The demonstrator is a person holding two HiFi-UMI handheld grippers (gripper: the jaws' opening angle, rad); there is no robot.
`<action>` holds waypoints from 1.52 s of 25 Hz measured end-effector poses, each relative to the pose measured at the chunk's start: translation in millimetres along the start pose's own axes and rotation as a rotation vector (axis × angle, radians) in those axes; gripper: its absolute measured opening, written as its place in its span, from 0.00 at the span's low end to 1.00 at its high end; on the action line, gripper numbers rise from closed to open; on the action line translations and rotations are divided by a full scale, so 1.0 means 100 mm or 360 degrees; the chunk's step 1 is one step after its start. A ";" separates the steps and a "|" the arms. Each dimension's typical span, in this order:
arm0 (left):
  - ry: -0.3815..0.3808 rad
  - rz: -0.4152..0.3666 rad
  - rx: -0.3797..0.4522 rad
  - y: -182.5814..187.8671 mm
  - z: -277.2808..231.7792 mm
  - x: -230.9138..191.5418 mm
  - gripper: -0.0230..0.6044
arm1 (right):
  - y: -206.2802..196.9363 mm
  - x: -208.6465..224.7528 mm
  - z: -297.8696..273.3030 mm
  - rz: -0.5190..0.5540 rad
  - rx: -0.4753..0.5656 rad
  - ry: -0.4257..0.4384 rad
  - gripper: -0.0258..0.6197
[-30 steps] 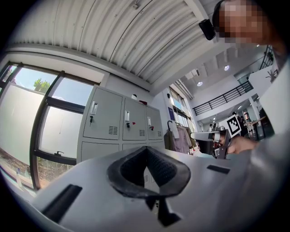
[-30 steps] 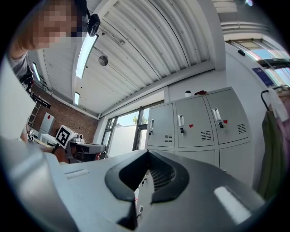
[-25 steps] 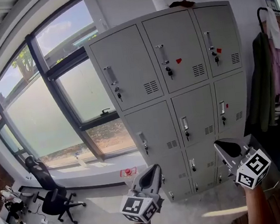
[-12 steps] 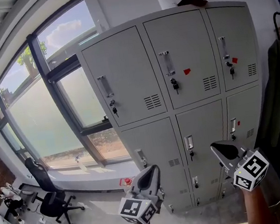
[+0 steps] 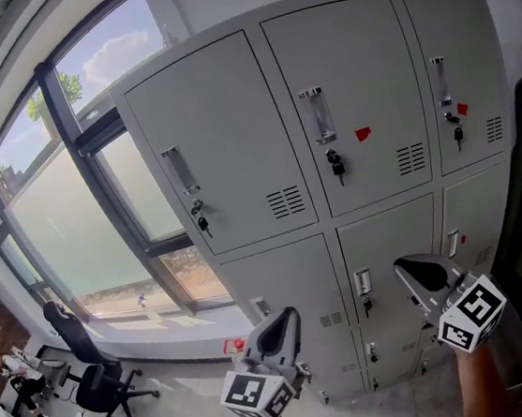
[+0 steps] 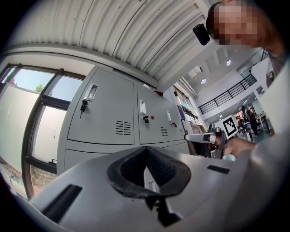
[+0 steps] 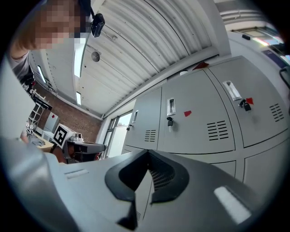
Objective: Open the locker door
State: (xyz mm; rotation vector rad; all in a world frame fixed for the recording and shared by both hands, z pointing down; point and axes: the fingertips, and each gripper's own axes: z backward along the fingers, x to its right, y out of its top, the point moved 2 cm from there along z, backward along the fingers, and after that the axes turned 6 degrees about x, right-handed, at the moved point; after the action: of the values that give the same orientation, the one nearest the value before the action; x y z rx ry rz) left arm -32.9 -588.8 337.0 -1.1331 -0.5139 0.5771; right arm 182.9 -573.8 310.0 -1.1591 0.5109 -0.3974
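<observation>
Grey locker doors (image 5: pixel 342 98) stand ahead of L gripper (image 5: pixel 279 326) & R gripper (image 5: pixel 421 275), touching neither. Both clenched tight, nothing betw. them.

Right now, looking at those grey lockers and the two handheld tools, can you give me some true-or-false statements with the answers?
1. Every door in view on the pale grey metal locker cabinet is shut. True.
2. The grey left tool touches the cabinet. False: it is held apart from it, jaws together on nothing.
3. A small red tag sits on the top middle door. True.
4. The big glass window lies right of the cabinet. False: it is at the left.
5. The grey right tool has its jaws wide apart. False: they are together, empty.
</observation>
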 end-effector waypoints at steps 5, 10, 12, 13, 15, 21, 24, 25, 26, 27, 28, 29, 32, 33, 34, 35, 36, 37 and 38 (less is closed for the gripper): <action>-0.0052 -0.0007 0.0055 0.00 -0.31 -0.35 0.05 | 0.08 0.17 -0.39 0.0067 0.0052 -0.0040 0.03; -0.0102 -0.0006 0.0064 -0.09 -0.53 -0.59 0.05 | 0.25 0.29 -0.72 0.0133 0.0129 -0.0080 0.03; -0.0103 0.0008 0.0067 -0.11 -0.59 -0.65 0.05 | 0.39 0.33 -0.83 0.0156 0.0170 -0.0092 0.04; -0.0108 0.0009 0.0073 -0.11 -0.62 -0.68 0.05 | 0.47 0.36 -0.89 0.0170 0.0193 -0.0098 0.04; -0.0111 0.0008 0.0086 -0.09 -0.68 -0.72 0.05 | 0.65 0.41 -1.02 0.0200 0.0241 -0.0100 0.07; -0.0089 0.0014 0.0106 -0.08 -0.76 -0.82 0.05 | 1.11 0.53 -1.50 0.0314 0.0308 -0.0078 0.16; -0.0075 0.0014 0.0125 -0.06 -0.79 -0.87 0.05 | 1.22 0.70 -1.76 0.0357 0.0270 -0.0118 0.18; -0.0072 0.0014 0.0129 -0.06 -0.80 -0.88 0.05 | 1.22 0.75 -1.84 0.0361 0.0249 -0.0126 0.18; -0.0070 0.0014 0.0132 -0.06 -0.80 -0.90 0.05 | 1.23 0.79 -1.91 0.0360 0.0233 -0.0128 0.18; -0.0067 0.0012 0.0135 -0.06 -0.81 -0.91 0.05 | 1.24 0.82 -1.98 0.0360 0.0222 -0.0127 0.18; -0.0063 0.0010 0.0138 -0.06 -0.81 -0.93 0.05 | 1.25 0.85 -2.04 0.0366 0.0212 -0.0129 0.18; -0.0058 0.0009 0.0140 -0.06 -0.81 -0.94 0.05 | 1.25 0.86 -2.08 0.0378 0.0200 -0.0134 0.18; -0.0050 0.0012 0.0142 -0.08 -0.83 -0.98 0.05 | 1.25 0.91 -2.20 0.0424 0.0153 -0.0167 0.18; -0.0051 0.0013 0.0143 -0.09 -0.84 -0.99 0.05 | 1.24 0.93 -2.22 0.0441 0.0137 -0.0184 0.18; -0.0053 0.0014 0.0146 -0.09 -0.85 -0.99 0.05 | 1.24 0.94 -2.24 0.0458 0.0125 -0.0203 0.18; -0.0056 0.0015 0.0149 -0.09 -0.85 -0.99 0.05 | 1.24 0.95 -2.26 0.0472 0.0118 -0.0221 0.17; -0.0060 0.0015 0.0150 -0.10 -0.86 -1.00 0.05 | 1.24 0.96 -2.26 0.0476 0.0116 -0.0233 0.16; -0.0064 0.0015 0.0150 -0.10 -0.87 -1.00 0.05 | 1.24 0.97 -2.25 0.0468 0.0118 -0.0239 0.13; -0.0067 0.0015 0.0151 -0.11 -0.88 -1.00 0.05 | 1.24 0.98 -2.24 0.0446 0.0125 -0.0237 0.13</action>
State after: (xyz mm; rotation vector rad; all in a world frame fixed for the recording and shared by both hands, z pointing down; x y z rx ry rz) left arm -48.7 -717.9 308.4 -1.0359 -0.5124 0.6284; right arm 139.2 -753.6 108.2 -1.0150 0.5145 -0.0877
